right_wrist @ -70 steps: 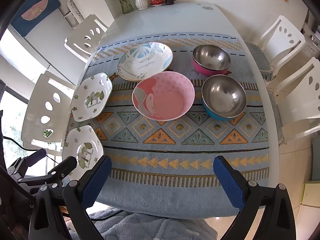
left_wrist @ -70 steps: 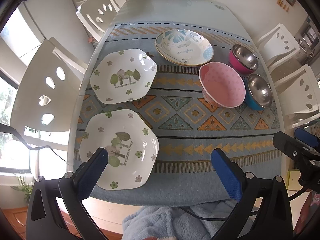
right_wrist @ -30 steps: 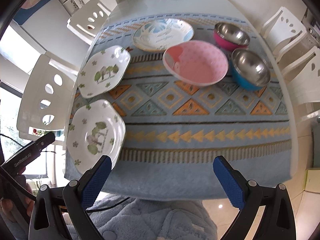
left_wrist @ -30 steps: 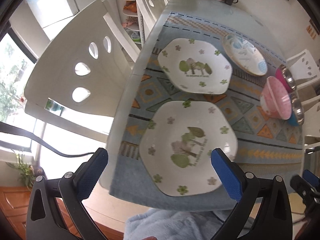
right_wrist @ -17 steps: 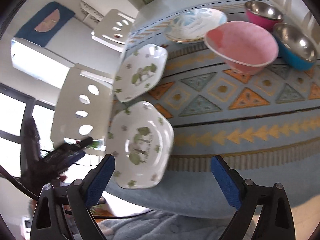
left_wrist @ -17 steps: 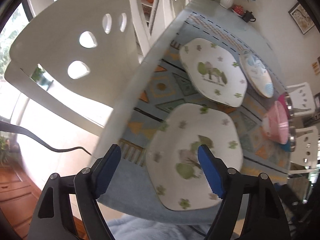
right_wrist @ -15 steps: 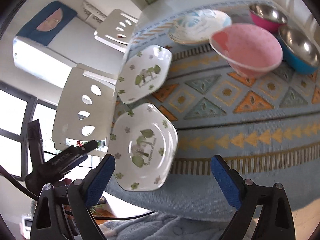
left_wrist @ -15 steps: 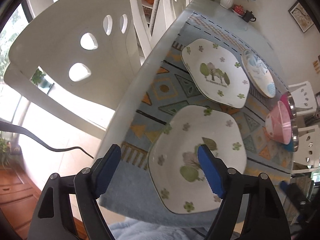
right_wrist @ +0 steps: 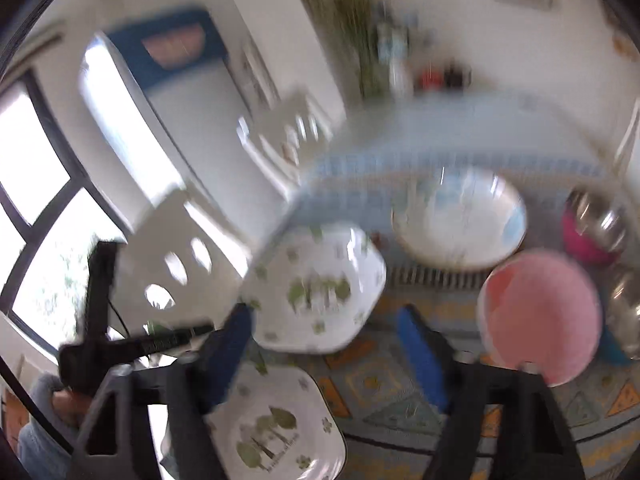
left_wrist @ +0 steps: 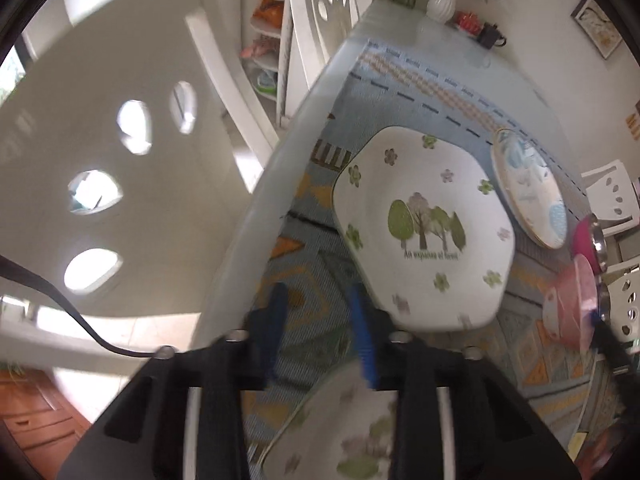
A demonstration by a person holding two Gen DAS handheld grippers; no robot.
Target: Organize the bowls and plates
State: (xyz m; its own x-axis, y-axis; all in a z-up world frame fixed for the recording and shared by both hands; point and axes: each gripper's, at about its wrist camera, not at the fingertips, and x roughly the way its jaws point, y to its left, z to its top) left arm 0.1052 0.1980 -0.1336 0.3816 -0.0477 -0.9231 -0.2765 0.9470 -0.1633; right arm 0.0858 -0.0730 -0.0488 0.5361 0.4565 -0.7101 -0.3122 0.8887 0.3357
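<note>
- Left gripper point(left_wrist: 320, 328): jaws narrowed, nothing visibly gripped.
- Right gripper point(right_wrist: 328, 356): jaws parted, empty.
- White hexagonal tree-print plates, near point(right_wrist: 276, 428) at 6 o'clock, far point(left_wrist: 424, 236) at 12: unstacked.
- Pink ceramic bowl point(right_wrist: 540, 316), 3 o'clock: separate.
- Judgement: nothing organised yet.

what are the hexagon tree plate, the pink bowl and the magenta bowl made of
Hexagon tree plate: looks like glazed ceramic or possibly melamine; glossy white with printed trees and flowers.
Pink bowl: likely glazed ceramic or plastic; smooth, opaque pink inside, too blurred to settle.
Magenta bowl: seemingly stainless steel inside, given the bright mirror-like glints, with a coloured outer shell, perhaps plastic or a coating.
</note>
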